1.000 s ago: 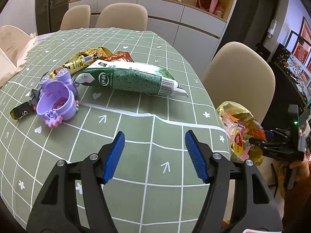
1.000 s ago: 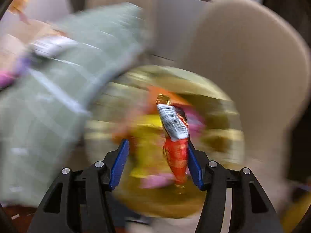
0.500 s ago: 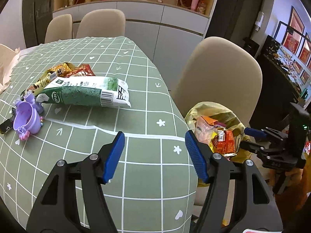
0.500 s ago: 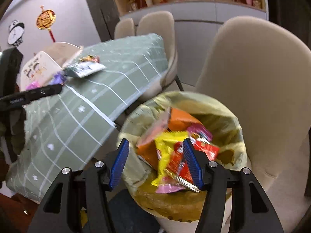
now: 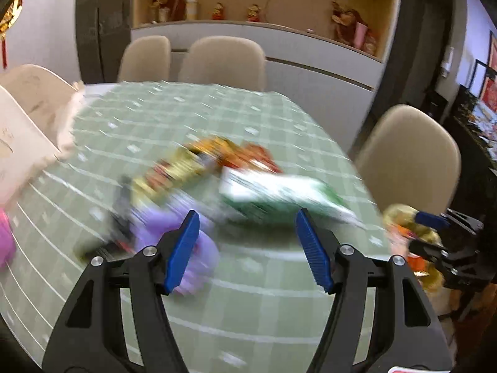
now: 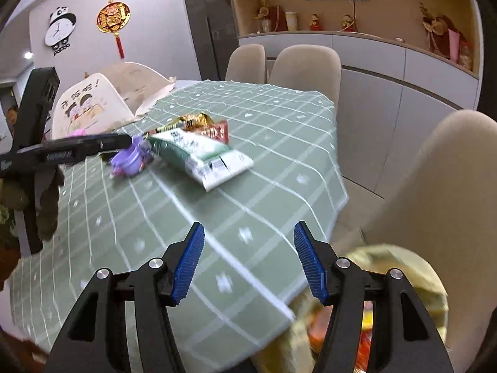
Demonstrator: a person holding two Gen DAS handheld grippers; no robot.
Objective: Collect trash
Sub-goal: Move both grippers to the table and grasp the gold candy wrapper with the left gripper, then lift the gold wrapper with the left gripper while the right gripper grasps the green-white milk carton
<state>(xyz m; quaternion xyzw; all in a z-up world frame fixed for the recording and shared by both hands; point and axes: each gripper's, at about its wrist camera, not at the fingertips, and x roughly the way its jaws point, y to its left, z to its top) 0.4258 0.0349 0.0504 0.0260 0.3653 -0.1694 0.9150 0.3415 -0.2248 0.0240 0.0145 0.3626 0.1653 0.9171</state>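
Between pickups: I've got both claws empty and more trash to fetch. Left claw (image 5: 245, 242) gapes wide over the desk (image 5: 248, 310), aimed at the green-white packet (image 5: 279, 194) and the blurred gold and red wrappers (image 6: 198, 124) behind it. Right claw (image 6: 248, 255) is wide open too, touching nothing, above the desk edge beside the trash bin (image 6: 403, 267). Next I should close on the packet; the purple cup (image 6: 129, 158) looks like a keeper.

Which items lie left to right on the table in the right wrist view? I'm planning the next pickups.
Small purple plastic toy cup → large green-and-white snack bag; then, off the table's edge, the yellow-lined trash bin.
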